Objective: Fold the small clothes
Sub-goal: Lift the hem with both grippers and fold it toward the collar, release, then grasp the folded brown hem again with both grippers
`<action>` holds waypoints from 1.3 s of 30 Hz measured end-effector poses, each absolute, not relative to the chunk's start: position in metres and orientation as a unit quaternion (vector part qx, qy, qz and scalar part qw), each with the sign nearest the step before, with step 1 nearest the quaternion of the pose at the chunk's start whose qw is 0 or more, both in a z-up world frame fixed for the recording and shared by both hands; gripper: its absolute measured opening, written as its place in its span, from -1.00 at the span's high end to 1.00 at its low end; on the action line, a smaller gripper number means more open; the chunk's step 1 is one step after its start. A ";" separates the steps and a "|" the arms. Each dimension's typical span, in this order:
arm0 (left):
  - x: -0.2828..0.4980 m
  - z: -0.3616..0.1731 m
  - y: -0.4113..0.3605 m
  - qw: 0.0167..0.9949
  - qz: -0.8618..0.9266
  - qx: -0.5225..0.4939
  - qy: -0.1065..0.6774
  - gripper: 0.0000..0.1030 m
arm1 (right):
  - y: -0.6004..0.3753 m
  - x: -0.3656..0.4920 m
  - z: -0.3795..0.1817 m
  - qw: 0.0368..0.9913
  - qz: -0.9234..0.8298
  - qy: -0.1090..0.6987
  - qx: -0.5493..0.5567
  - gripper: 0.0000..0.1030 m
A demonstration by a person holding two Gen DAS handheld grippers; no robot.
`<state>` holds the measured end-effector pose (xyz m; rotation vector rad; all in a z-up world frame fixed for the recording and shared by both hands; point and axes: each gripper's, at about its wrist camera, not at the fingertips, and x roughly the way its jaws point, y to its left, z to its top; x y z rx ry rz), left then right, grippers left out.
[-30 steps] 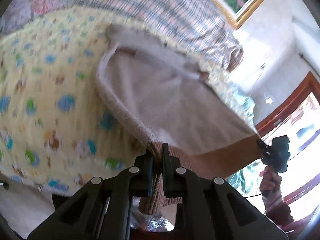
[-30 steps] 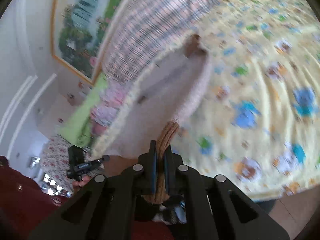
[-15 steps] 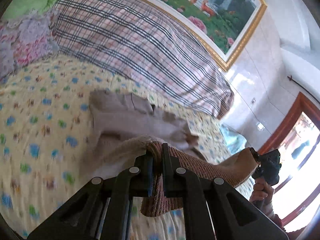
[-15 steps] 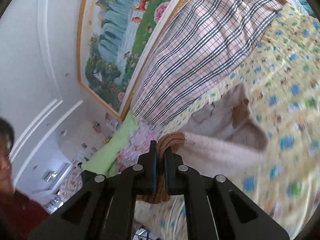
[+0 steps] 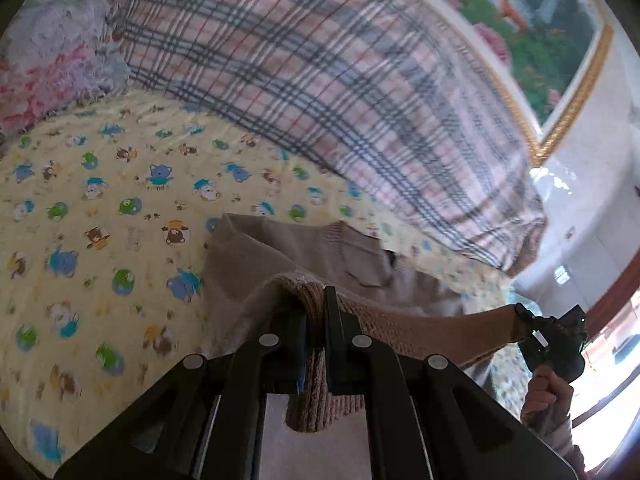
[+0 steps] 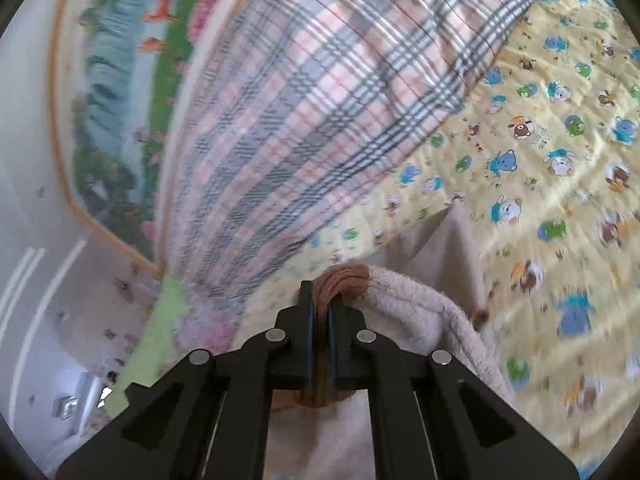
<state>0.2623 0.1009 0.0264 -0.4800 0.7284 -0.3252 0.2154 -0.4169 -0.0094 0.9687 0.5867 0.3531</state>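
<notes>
1. While I watch both wrist feeds, my left gripper (image 5: pixel 316 312) has its jaws pinched tight on the brown ribbed hem of the beige knit garment (image 5: pixel 280 264), with a flap of that hem hanging below the fingers.
2. My right gripper (image 6: pixel 320 312) is likewise clamped on the ribbed brown edge of the same garment (image 6: pixel 420 308), the knit bunched into a knot between its pads.
3. From the left wrist view I see the hem stretched taut across to the right gripper (image 5: pixel 554 344), which a hand (image 5: pixel 546 394) grips near the picture's right edge.
4. I see the rest of the garment sag from the held edge onto the yellow bedsheet (image 5: pixel 100 240) printed with cartoon bears, its far part lying rumpled there.
5. Beyond the garment I see a pink and grey plaid blanket (image 5: pixel 340 100) heaped on the bed, close to the far edge of the knit.
6. Behind the blanket hangs a gold-framed landscape painting (image 5: pixel 532 40) on the wall.
7. Much of the right wrist picture is blurred.
</notes>
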 end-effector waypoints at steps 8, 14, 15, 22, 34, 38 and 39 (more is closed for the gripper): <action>0.331 -0.015 0.093 0.891 -0.129 -0.216 0.378 0.91 | -0.421 0.278 -0.058 0.821 0.106 0.317 0.463 0.87; 0.352 -0.041 0.092 0.889 -0.118 -0.205 0.392 0.89 | -0.417 0.300 -0.082 0.826 0.083 0.340 0.441 0.86; 0.355 -0.044 0.092 0.888 -0.117 -0.206 0.395 0.89 | -0.417 0.302 -0.085 0.826 0.080 0.343 0.440 0.86; 0.343 -0.033 0.103 0.884 -0.131 -0.207 0.399 0.56 | -0.423 0.305 -0.089 0.813 0.073 0.348 0.461 0.70; 0.260 -0.002 -0.021 0.868 -0.285 -0.013 0.406 0.14 | -0.335 0.238 -0.030 0.859 0.242 0.375 0.251 0.30; 0.284 -0.031 -0.056 0.848 -0.278 0.060 0.448 0.18 | -0.274 0.257 -0.051 0.818 0.305 0.464 0.150 0.30; 0.296 -0.040 -0.059 0.846 -0.261 0.077 0.458 0.26 | -0.268 0.265 -0.059 0.809 0.305 0.483 0.139 0.30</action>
